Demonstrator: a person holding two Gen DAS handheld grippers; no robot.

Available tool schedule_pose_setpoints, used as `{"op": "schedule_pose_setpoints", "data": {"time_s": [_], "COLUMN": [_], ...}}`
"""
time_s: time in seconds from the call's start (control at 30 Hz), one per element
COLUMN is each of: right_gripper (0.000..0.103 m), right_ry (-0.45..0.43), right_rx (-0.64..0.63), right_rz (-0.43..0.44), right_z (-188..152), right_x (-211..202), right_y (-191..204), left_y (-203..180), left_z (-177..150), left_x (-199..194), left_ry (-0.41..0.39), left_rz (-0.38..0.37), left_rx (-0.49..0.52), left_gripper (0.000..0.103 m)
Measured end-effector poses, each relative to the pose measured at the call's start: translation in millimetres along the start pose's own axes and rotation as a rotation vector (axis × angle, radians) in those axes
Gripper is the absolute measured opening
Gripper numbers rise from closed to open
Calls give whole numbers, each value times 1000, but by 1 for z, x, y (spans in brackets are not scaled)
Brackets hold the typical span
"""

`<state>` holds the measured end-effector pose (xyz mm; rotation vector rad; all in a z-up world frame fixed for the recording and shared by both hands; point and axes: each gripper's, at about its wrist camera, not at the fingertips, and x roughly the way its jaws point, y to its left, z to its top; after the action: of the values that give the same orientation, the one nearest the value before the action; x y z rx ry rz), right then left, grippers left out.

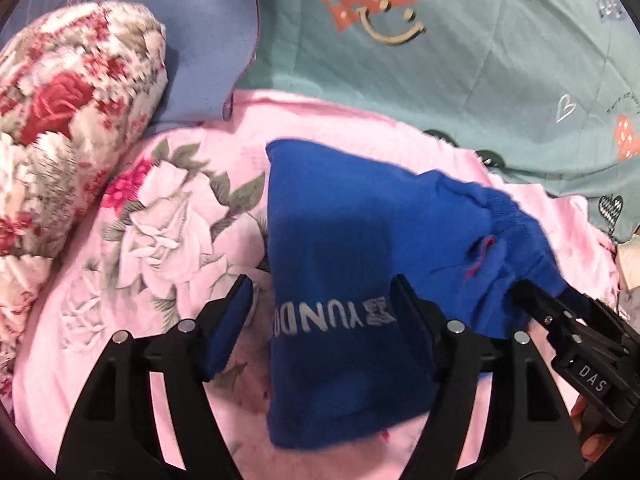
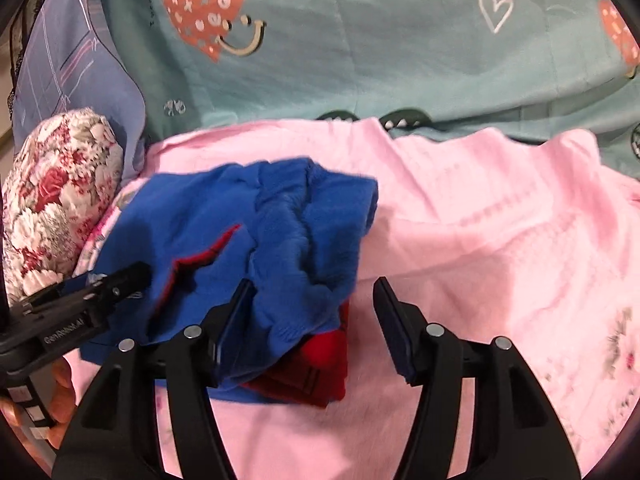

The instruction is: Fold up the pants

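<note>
The blue pants (image 1: 344,248) lie bunched and partly folded on the pink floral bedsheet (image 1: 160,220), grey "YUNDO" lettering facing up. In the right wrist view the pants (image 2: 240,220) show a red lining at the lower edge. My left gripper (image 1: 324,316) is open, its jaws wide apart over the pants' left part, holding nothing. My right gripper (image 2: 316,320) is open, its left finger against the rumpled waist end, its right finger over bare sheet. The right gripper's tip also shows in the left wrist view (image 1: 532,300), at the pants' right end.
A rolled floral quilt (image 1: 60,140) lies at the left. A teal heart-print blanket (image 1: 480,60) runs along the back. A blue-grey pillow (image 1: 208,40) sits at back left. Bare pink sheet (image 2: 500,240) spreads to the right.
</note>
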<state>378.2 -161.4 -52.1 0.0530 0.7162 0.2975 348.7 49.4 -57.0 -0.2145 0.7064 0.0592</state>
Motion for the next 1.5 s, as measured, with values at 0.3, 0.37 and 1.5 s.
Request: {"op": "schedule_pose_setpoints", "data": {"time_s": [0.3,0.37,1.5], "right_gripper": [70,73,93], "right_ry": [-90,-119,-235], "right_rx": [-16,-33,-44], "right_rz": [-51,-75,-161], "right_z": [-10,-19,-147], "right_x": [-74,-91,-205], "right_y": [20,26,49], "left_y": [-17,-17,-10], "left_z": [-18,-26,-132], "left_x": [-70,-90,-174], "left_ry": [-43,-60,-79], "left_rz": [-33,-37,47], "left_rx": [27,29,108], "left_gripper": [82,85,101]}}
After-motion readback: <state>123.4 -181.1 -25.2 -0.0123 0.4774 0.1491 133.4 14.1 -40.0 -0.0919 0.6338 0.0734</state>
